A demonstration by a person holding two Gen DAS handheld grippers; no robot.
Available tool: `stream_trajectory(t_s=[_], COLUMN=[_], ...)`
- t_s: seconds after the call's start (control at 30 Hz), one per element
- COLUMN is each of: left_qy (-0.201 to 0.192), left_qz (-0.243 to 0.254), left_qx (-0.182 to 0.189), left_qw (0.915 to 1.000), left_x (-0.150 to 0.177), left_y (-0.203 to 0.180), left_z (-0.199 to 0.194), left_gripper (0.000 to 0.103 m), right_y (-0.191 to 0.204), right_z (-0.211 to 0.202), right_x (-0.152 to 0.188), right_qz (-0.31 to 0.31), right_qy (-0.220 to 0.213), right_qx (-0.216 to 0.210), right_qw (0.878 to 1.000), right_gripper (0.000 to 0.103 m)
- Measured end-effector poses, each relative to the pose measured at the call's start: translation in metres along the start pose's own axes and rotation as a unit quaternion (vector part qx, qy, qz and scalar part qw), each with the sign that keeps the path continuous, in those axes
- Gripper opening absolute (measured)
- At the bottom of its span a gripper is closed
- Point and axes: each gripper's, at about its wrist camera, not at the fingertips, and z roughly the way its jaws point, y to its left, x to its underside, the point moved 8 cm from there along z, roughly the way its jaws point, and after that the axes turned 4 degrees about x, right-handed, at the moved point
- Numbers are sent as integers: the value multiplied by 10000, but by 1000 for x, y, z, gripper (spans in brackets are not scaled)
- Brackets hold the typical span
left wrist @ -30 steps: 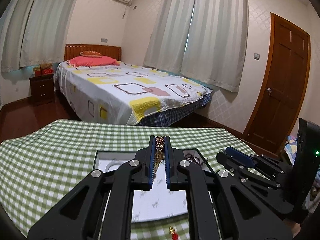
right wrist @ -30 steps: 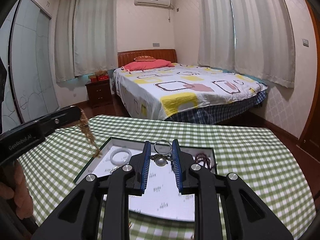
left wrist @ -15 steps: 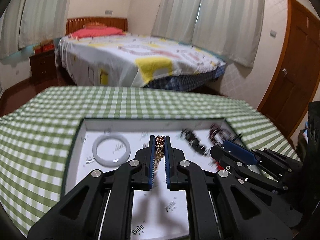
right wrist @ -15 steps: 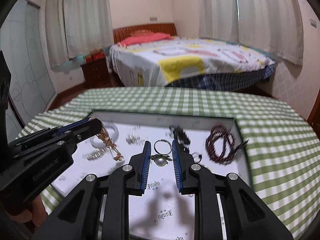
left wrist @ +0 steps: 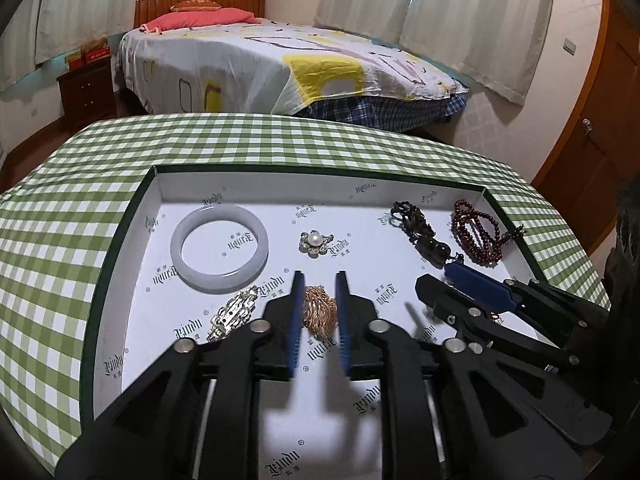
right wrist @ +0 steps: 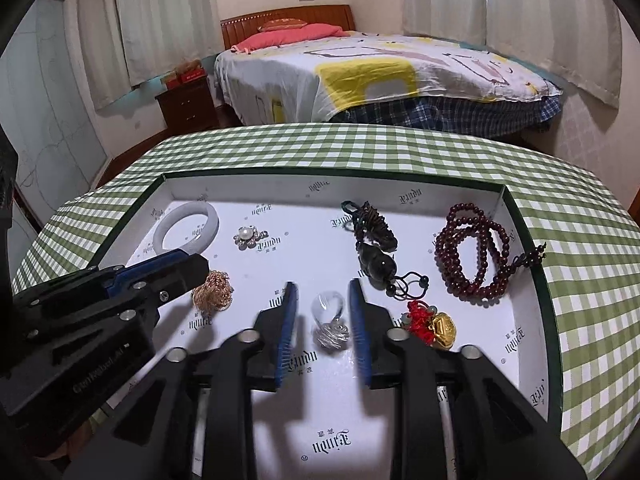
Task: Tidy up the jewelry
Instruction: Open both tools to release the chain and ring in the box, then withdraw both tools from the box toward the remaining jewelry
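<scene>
— Jaws first: how are they standing over the tray (left wrist: 120, 240)?

— Both pairs are opening. The left gripper (left wrist: 320, 280) is spreading narrowly around the gold chain (left wrist: 319, 310), which is lying bunched on the tray floor between the blue pads, touching neither as far as I can tell. The right gripper (right wrist: 322, 286) is parting a little wider around the silver ring (right wrist: 330, 320), which is also resting on the tray floor between its pads.

— So which way is each piece lying from its fingers?

— Each is sitting on the centre line, inside the gap and just behind the tips. The ring's clear loop is pointing toward the tray's far wall, its silver knot toward the camera. The chain is a heap with no clear long axis.

— And farther into the tray?

— Past the chain, a pearl brooch (left wrist: 316, 242) and a white bangle (left wrist: 219, 249) are lying nearer the far wall. Past the ring, a dark pendant (right wrist: 374, 256) and a red bead strand (right wrist: 474, 254) are lying there too. I judge that both grippers need to be backing straight out, since each is nearest its own piece.
</scene>
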Motion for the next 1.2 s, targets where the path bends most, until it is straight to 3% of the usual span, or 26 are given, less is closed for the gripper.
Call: stream_trajectory(t_s=[0.2,0.53,0.87,1.2], left_qy=[-97,-725,-893,-711], left_qz=[-149,-26,184,34], left_qx=[13,-14,-117,-223], left_qw=[9998,9974,9958,9972], left_x=[-3,-10,25,73], left_y=[3,-13,-33,-31], left_z=[-10,-76,-127,-154], left_gripper=[37,53,54,54], right_y=[-3,-19,-37,-42], right_z=[-15,-81,-138,-154], right_x=[-4,-11,31,81], right_qz=[49,249,418,451], right_qy=[-226,-765,-831,-521], right_qx=[40,93,290,347], right_qw=[9997,9967,9952,9970], right_gripper=[39,40,40,40])
